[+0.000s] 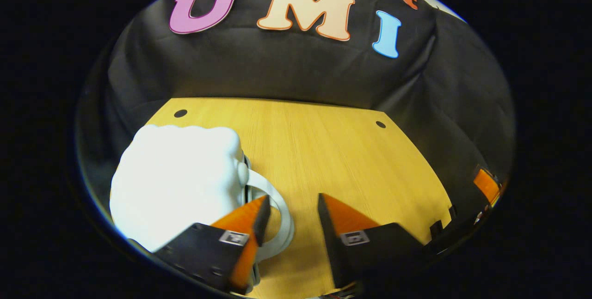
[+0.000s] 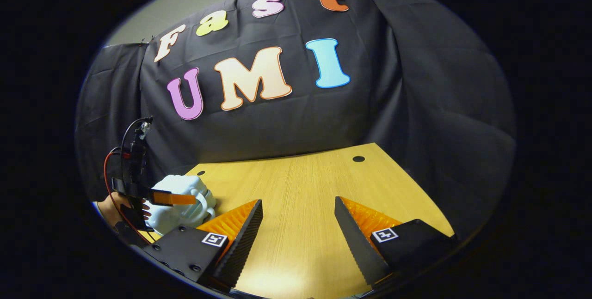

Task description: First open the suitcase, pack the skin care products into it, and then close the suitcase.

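The table [image 1: 323, 151] spreads across mid-frame; the white case [image 1: 175, 183] sits lower left, closed, handle [image 1: 282, 211] beside the left gripper [image 1: 289, 211], released. The right gripper [image 2: 298, 218] hangs released over bare wood. Opening seems to be in hand; next calls for gripping the handle

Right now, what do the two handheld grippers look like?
Each gripper has black block-shaped finger mounts carrying small square black-and-white marker tags: see the left gripper and right gripper. The right one's fingers taper like wedges with ridged, toothed inner faces. In the right gripper view, red and black cables loop over the left gripper's black body.
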Action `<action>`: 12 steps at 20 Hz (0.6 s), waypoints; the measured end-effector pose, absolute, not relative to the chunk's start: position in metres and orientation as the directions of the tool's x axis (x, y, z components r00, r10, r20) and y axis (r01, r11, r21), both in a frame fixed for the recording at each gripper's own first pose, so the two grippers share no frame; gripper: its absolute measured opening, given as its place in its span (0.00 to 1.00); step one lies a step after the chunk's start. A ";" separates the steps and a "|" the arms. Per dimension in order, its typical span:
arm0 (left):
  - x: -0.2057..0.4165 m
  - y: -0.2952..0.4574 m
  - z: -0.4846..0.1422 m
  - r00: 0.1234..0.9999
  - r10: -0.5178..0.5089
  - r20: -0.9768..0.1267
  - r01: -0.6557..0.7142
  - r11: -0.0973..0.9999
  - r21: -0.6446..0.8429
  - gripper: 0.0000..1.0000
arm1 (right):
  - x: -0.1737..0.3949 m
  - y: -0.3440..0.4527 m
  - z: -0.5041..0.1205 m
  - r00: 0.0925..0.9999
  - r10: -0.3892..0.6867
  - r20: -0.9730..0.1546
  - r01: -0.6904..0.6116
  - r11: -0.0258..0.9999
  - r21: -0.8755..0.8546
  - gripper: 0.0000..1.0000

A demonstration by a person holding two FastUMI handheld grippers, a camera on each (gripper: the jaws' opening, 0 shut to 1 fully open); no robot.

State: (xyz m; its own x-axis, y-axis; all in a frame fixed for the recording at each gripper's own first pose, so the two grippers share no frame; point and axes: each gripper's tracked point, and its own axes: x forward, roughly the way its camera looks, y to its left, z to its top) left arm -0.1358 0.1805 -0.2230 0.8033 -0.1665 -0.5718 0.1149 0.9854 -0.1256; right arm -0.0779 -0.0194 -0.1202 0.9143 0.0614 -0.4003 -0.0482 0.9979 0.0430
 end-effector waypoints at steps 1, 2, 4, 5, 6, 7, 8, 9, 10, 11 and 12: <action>-0.138 0.175 -0.210 0.831 -0.150 -0.536 0.114 0.988 -0.100 0.84 | -0.074 -0.016 -0.110 0.923 0.073 -0.377 -0.065 0.997 0.035 0.97; -0.140 0.170 -0.191 0.866 -0.127 -0.484 0.108 0.992 -0.068 0.90 | -0.069 -0.011 -0.097 0.934 0.082 -0.346 -0.077 0.997 0.030 0.98; -0.142 0.169 -0.129 0.953 -0.044 -0.301 0.053 0.998 0.023 0.96 | -0.052 0.005 -0.060 0.960 0.103 -0.259 -0.097 0.995 0.036 0.98; -0.148 0.168 -0.084 0.985 0.011 -0.175 0.000 0.998 0.060 0.97 | -0.042 0.018 -0.039 0.971 0.109 -0.211 -0.102 0.994 0.044 0.97; -0.153 0.168 -0.053 0.996 0.029 -0.087 -0.022 0.996 0.084 0.96 | -0.038 0.028 -0.021 0.979 0.114 -0.172 -0.107 0.993 0.051 0.97; -0.155 0.165 -0.022 0.999 0.037 -0.002 -0.036 0.994 0.108 0.96 | -0.035 0.037 -0.001 0.986 0.115 -0.124 -0.109 0.993 0.052 0.97; -0.157 0.158 0.000 0.998 0.022 0.056 -0.030 0.991 0.132 0.96 | -0.033 0.045 0.020 0.991 0.105 -0.078 -0.101 0.994 0.049 0.97; -0.160 0.154 0.014 0.996 0.002 0.085 -0.015 0.989 0.149 0.95 | -0.035 0.049 0.034 0.995 0.092 -0.048 -0.089 0.995 0.048 0.97; -0.161 0.153 0.020 0.996 -0.018 0.085 0.005 0.988 0.155 0.95 | -0.040 0.057 0.043 0.996 0.088 -0.026 -0.087 0.995 0.053 0.94; -0.164 0.152 0.026 0.995 -0.034 0.089 0.021 0.989 0.143 1.00 | -0.043 0.064 0.050 0.996 0.087 -0.015 -0.086 0.994 0.070 0.94; -0.164 0.154 0.031 0.995 -0.042 0.085 0.032 0.992 0.120 0.95 | -0.046 0.071 0.056 0.996 0.086 -0.005 -0.085 0.992 0.090 0.97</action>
State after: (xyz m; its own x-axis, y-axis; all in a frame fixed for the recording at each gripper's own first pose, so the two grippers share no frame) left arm -0.1640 0.1538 0.0314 0.9955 -0.0420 0.0854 0.0316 0.9923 0.1198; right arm -0.0457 0.0710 0.0558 0.9963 0.0855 -0.0054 -0.0847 0.9924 0.0897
